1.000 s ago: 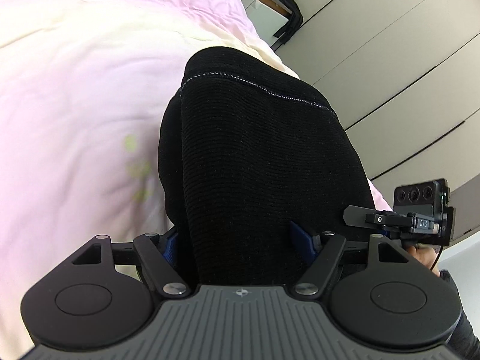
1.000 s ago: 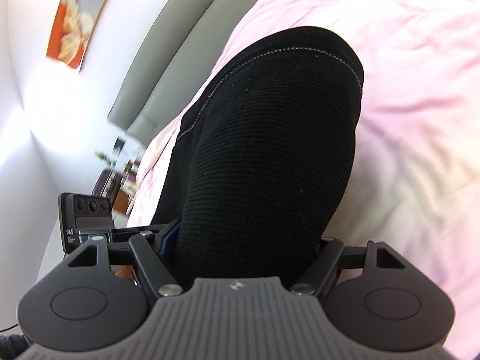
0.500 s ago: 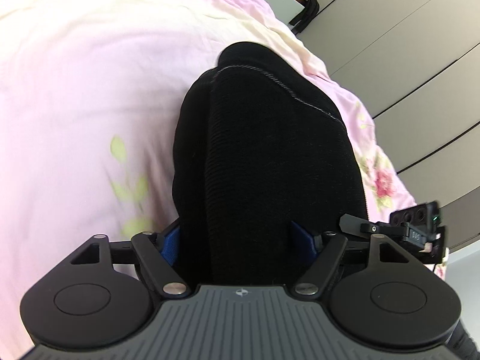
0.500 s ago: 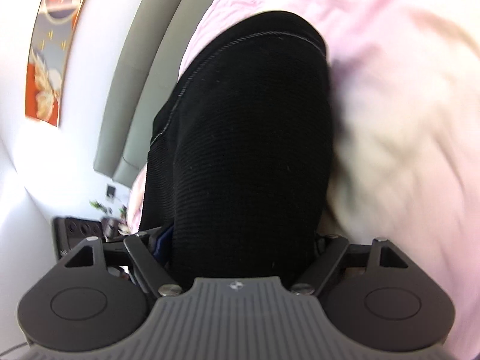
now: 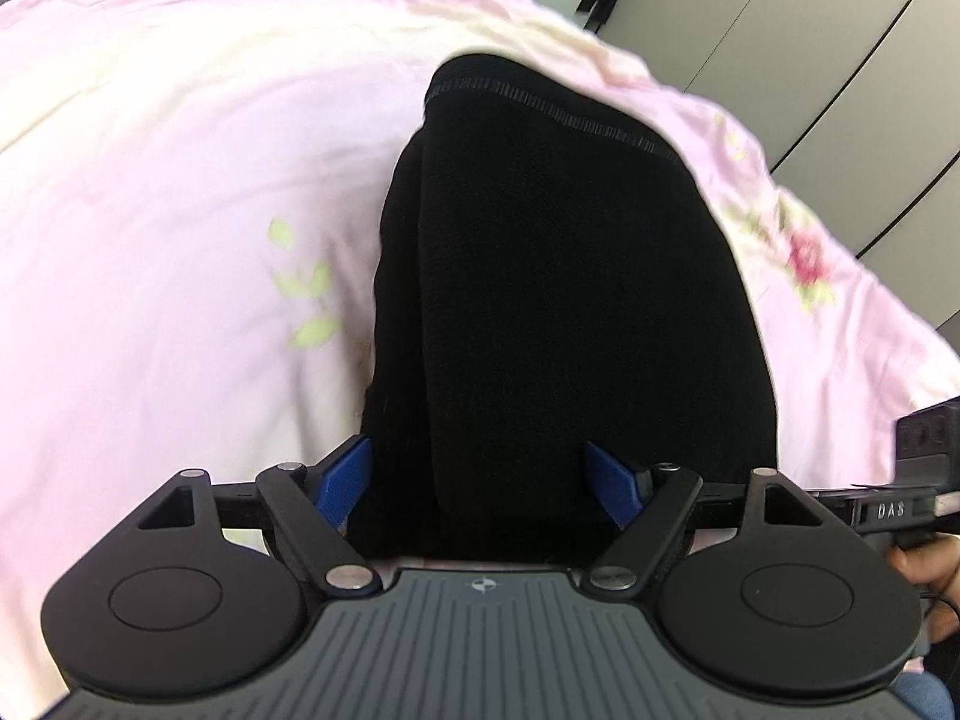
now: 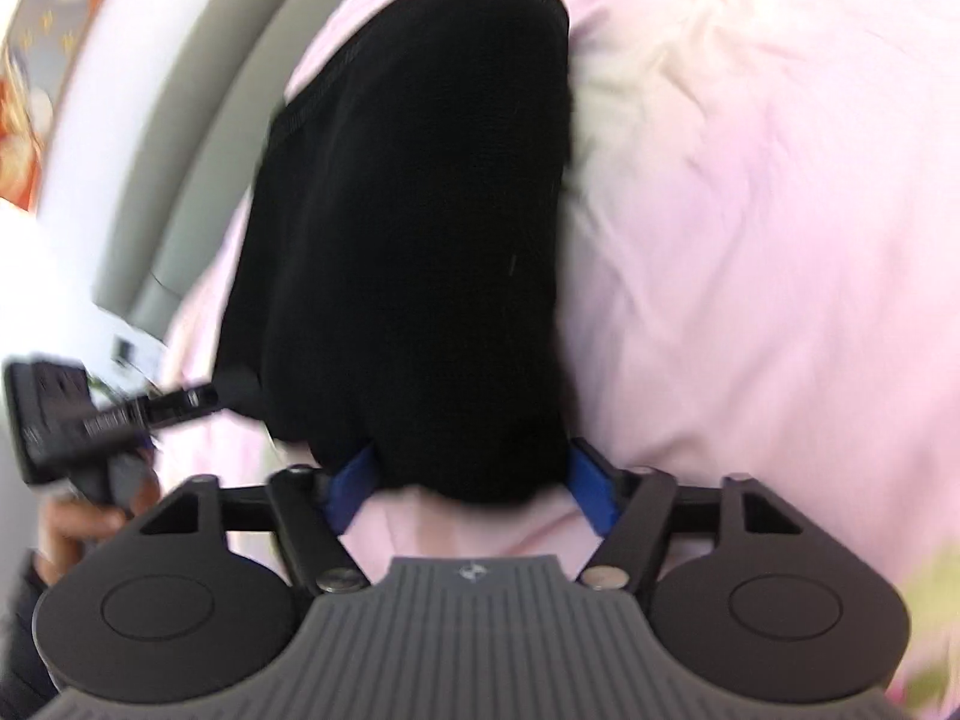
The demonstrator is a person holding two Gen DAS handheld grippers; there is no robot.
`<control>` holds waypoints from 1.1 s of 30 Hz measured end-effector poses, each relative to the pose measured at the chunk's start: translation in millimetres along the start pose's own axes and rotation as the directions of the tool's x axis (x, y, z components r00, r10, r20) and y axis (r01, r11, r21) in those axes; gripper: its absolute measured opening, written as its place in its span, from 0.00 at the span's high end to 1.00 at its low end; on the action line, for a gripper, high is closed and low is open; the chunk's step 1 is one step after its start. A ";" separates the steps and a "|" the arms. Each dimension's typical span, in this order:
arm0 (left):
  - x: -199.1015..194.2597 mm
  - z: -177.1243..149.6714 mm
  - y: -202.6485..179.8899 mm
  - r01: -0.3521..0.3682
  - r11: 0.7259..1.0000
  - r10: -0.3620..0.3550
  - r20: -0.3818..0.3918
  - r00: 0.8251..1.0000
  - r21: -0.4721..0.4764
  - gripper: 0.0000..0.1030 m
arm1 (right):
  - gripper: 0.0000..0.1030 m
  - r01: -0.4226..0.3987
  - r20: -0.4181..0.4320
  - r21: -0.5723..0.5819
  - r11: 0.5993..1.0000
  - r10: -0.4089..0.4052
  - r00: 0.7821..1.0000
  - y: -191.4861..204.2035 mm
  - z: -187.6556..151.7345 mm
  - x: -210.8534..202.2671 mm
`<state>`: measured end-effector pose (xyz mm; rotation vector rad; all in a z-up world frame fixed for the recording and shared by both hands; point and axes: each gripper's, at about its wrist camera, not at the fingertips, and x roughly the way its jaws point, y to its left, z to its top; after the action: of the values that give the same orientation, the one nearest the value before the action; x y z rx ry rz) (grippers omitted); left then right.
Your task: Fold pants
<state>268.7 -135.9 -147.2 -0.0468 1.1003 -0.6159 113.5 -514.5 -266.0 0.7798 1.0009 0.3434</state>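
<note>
Black ribbed knit pants [image 5: 570, 312], folded into a thick bundle, lie on the pink floral bedspread [image 5: 180, 180] with their long axis running straight ahead from both grippers toward the stitched hem at the far end. The left gripper [image 5: 480, 483] has just been opening and stands wide around the near end. The right gripper [image 6: 474, 489] has just been closing, the bundle's near edge between its jaws; I cannot tell whether the blue pads [image 6: 591, 489] press it.

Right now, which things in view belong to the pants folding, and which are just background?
In the job: black pants, left gripper, right gripper, pink bedding underneath.
Background: grey headboard, wall picture, cupboard doors.
</note>
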 end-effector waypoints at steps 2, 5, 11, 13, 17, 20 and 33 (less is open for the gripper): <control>1.4 -6.2 -4.1 -0.028 1.000 0.028 -0.059 0.998 0.000 0.15 | 0.70 0.113 -0.029 -0.031 0.993 -0.114 0.993 18.9 -3.4 -0.6; -2.0 -26.0 -21.5 -0.145 0.984 0.157 -0.118 0.981 0.106 0.30 | 0.75 0.211 -0.053 -0.098 0.973 -0.217 0.975 35.5 -7.2 -16.7; -58.9 -34.5 -51.2 -0.151 0.986 0.150 0.020 0.988 0.076 0.17 | 0.24 0.332 0.186 -0.222 0.917 -0.294 0.938 134.5 -32.9 -73.6; -83.0 -32.7 -67.0 -0.171 0.983 0.165 0.081 0.983 0.068 0.12 | 0.08 0.352 0.285 -0.229 0.907 -0.283 0.916 167.1 -45.5 -91.9; -125.5 -29.8 -99.7 -0.197 0.978 0.186 0.152 0.971 0.063 0.05 | 0.05 0.493 0.420 -0.223 0.841 -0.373 0.827 221.0 -74.5 -106.1; -151.1 -30.7 -120.8 -0.241 0.967 0.221 0.200 0.955 0.082 0.03 | 0.05 0.617 0.449 -0.129 0.776 -0.509 0.734 237.6 -85.0 -115.0; -167.6 -48.1 -146.7 -0.316 0.942 0.286 0.225 0.931 0.112 0.02 | 0.05 0.661 0.459 -0.034 0.749 -0.576 0.676 264.3 -113.7 -125.5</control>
<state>112.1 -163.9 16.0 0.1809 0.8370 -0.4017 -25.8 -358.8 -31.8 0.2631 0.7434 -0.3211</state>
